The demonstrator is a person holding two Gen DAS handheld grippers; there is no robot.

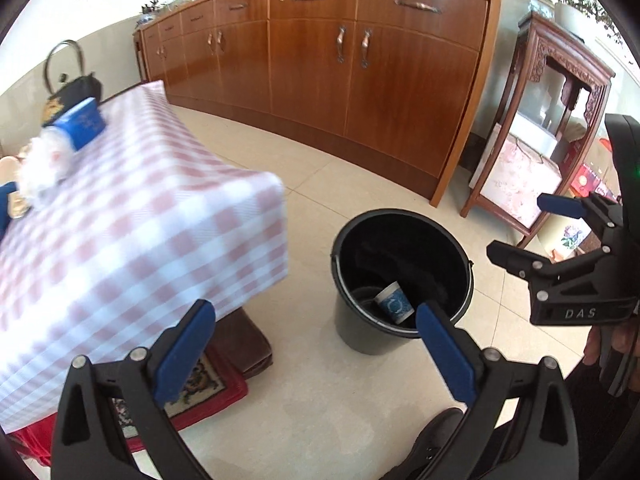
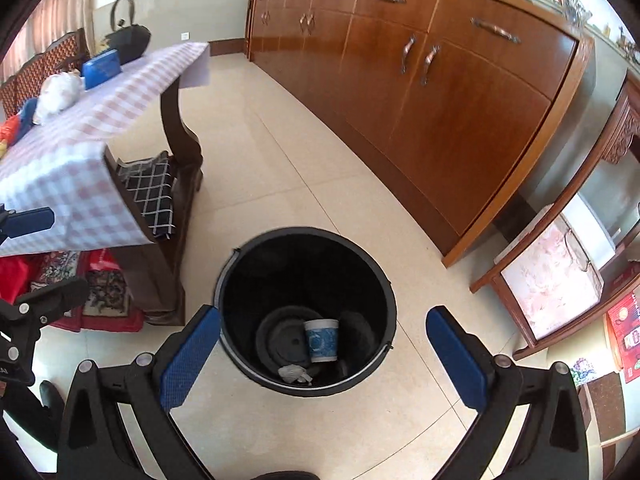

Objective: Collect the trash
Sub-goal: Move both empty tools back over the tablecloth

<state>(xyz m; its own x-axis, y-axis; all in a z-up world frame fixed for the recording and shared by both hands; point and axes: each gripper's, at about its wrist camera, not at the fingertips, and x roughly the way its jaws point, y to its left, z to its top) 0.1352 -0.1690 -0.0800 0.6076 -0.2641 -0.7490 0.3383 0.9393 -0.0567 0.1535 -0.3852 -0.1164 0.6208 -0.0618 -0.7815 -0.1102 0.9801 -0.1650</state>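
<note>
Lying in the black bucket (image 2: 306,308) on the floor: a paper cup (image 2: 321,339) and a crumpled scrap (image 2: 294,374); right gripper (image 2: 324,354) angled down over it, jaws wide, empty; left gripper (image 1: 316,354) likewise beside the checked table (image 1: 132,216).

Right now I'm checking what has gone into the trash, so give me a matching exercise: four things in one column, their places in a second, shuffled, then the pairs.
Things:
1. paper cup
2. blue box
3. black bucket
4. crumpled white scrap

Places:
A. on the checked tablecloth, beside the black kettle
B. on the tiled floor, in front of the wooden cabinet
C. on its side at the bucket's bottom
D. at the bucket's bottom, against the near wall

Pairs: 1-C, 2-A, 3-B, 4-D
</note>
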